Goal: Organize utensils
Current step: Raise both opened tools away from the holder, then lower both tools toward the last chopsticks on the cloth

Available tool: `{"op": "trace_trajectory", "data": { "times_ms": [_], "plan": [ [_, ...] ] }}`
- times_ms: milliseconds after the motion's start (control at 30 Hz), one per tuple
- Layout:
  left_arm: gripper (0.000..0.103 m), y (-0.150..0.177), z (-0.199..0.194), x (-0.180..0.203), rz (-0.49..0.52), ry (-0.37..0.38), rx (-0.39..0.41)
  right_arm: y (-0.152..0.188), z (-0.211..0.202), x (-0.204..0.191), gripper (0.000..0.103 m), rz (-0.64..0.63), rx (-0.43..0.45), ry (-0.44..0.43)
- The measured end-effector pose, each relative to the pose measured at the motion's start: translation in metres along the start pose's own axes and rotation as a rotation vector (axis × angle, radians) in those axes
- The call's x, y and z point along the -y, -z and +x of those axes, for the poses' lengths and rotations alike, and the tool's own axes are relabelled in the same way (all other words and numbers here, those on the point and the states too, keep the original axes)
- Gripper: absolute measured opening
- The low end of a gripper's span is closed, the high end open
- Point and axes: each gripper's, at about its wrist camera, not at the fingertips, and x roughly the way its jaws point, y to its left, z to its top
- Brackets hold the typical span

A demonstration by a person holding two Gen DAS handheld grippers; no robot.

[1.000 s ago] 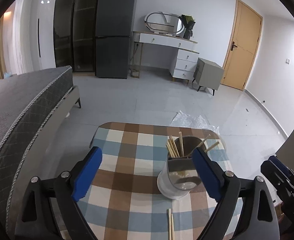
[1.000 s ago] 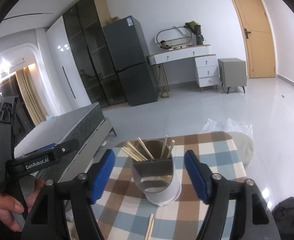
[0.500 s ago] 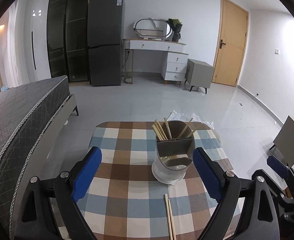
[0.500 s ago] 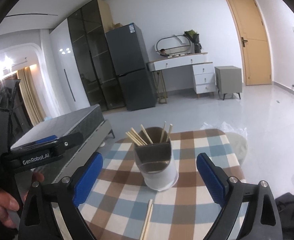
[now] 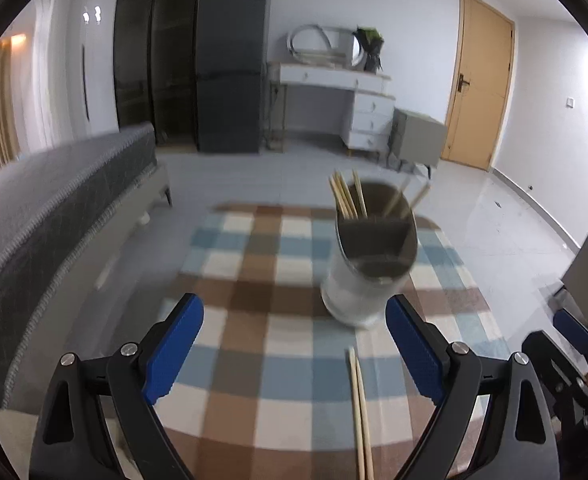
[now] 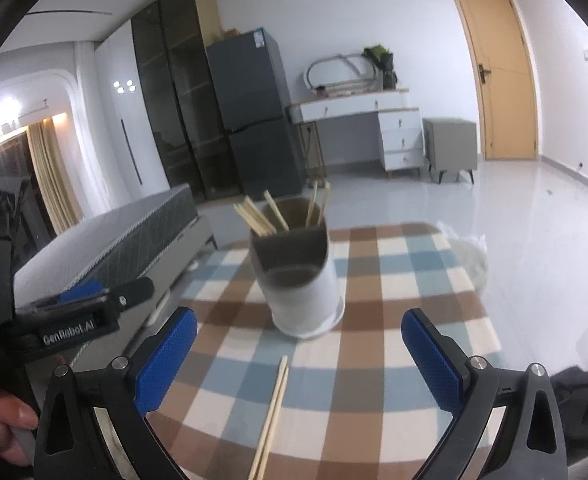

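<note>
Both views blurred by motion; table (image 5: 254, 360) under a checked cloth, its near edge cut off by the frame in each. Utensil holder (image 5: 368, 276), white body with dark grey insert, stands toward the far right of the table in the left wrist view, near the table's middle in the right wrist view (image 6: 302, 280). Chopsticks in holder (image 5: 348, 200): about six tips counted, sticking up from the back compartment; lower lengths hidden inside; front compartment's contents not readable. One loose pair of chopsticks (image 5: 360, 412) lies flat on the cloth, just on the near side of the holder and apart from it, near ends cut off at the bottom edge; same pair in the right view (image 6: 272, 416). Left gripper (image 5: 294, 352): jaws spread wide, nothing between the blue pads, angled down over the near part of the table. Right gripper (image 6: 298, 364): jaws opening, very wide, nothing pinched; loose pair lies below the gap, not touched. A hand (image 6: 2, 428) at the left edge of the right view, partly cut off, holds the left gripper's handle.
</note>
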Motion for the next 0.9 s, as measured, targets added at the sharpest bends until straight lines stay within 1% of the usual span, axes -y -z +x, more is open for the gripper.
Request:
{"op": "trace_trajectory", "data": {
  "times_ms": [33,67,233,333,433,500,567,700,733,800,833,900],
  "plan": [
    [0.090,0.003,0.003,0.000,-0.004,0.007,-0.017,0.001,0.003,0.001,0.103,0.009,-0.014,-0.005],
    [0.090,0.007,0.008,-0.001,-0.007,-0.002,-0.030,0.003,0.006,0.002,0.103,0.016,-0.027,-0.011],
    [0.090,0.020,0.015,0.000,0.026,0.012,-0.012,0.015,0.022,0.006,0.103,0.029,-0.095,0.013],
    [0.090,0.028,0.026,-0.003,0.035,0.012,-0.070,0.021,0.033,0.004,0.103,0.006,-0.153,0.039],
    [0.090,0.032,0.039,-0.012,-0.018,0.023,-0.156,0.027,0.043,-0.001,0.103,-0.017,-0.202,0.050],
    [0.090,0.033,0.044,-0.016,-0.045,0.025,-0.192,0.030,0.048,-0.005,0.103,-0.038,-0.222,0.051],
    [0.090,0.032,0.046,-0.019,-0.059,0.019,-0.203,0.034,0.055,-0.009,0.103,-0.058,-0.242,0.049],
    [0.090,0.029,0.050,-0.026,-0.093,0.021,-0.229,0.040,0.070,-0.012,0.103,-0.057,-0.292,0.035],
    [0.090,0.029,0.052,-0.028,-0.096,0.015,-0.236,0.042,0.075,-0.013,0.103,-0.052,-0.314,0.029],
    [0.090,0.030,0.062,-0.029,-0.066,-0.044,-0.279,0.046,0.086,-0.014,0.100,-0.050,-0.358,0.021],
    [0.090,0.030,0.067,-0.031,-0.060,-0.050,-0.294,0.048,0.091,-0.015,0.100,-0.054,-0.378,0.017],
    [0.090,0.031,0.074,-0.036,-0.086,-0.065,-0.308,0.054,0.101,-0.017,0.096,-0.066,-0.415,0.023]
  ]
}}
